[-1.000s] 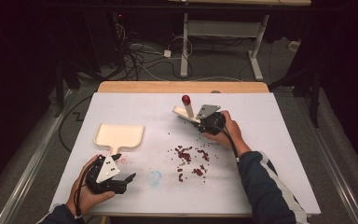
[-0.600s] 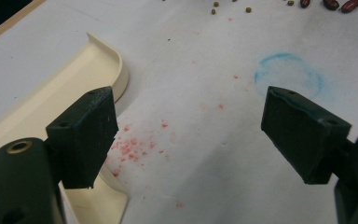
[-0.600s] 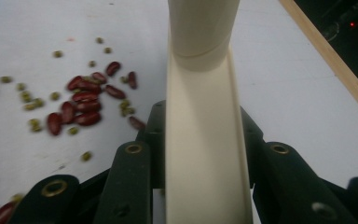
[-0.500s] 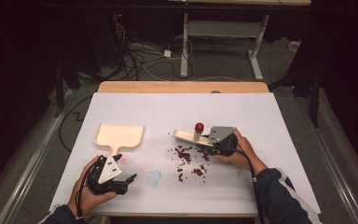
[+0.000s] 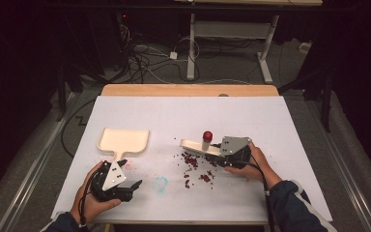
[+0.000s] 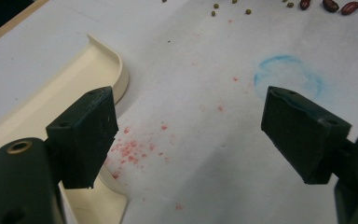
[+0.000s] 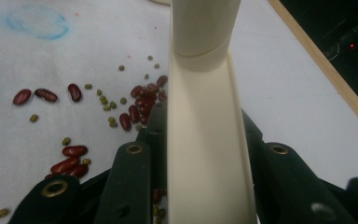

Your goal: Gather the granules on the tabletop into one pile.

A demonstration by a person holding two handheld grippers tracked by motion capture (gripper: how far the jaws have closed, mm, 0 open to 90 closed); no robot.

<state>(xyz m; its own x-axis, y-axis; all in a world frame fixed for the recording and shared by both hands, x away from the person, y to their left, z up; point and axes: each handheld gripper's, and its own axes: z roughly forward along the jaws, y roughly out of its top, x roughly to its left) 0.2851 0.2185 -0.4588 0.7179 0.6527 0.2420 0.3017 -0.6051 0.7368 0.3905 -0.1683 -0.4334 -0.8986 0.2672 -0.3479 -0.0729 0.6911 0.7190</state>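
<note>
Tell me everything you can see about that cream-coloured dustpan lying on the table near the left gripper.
The dustpan is cream, smooth and plastic-looking: a flat, roughly square tray with a low raised rim and rounded corners, and a short handle pointing toward the person. It lies flat on the white table, holding nothing that shows. The open left gripper hovers by its handle end, one finger over the rim; contact is unclear. Pink specks mark the table beside it.

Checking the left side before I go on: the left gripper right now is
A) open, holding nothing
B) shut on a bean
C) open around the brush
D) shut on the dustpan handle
A: the left gripper has its jaws spread wide over bare table, with the dustpan beside one jaw.
</note>
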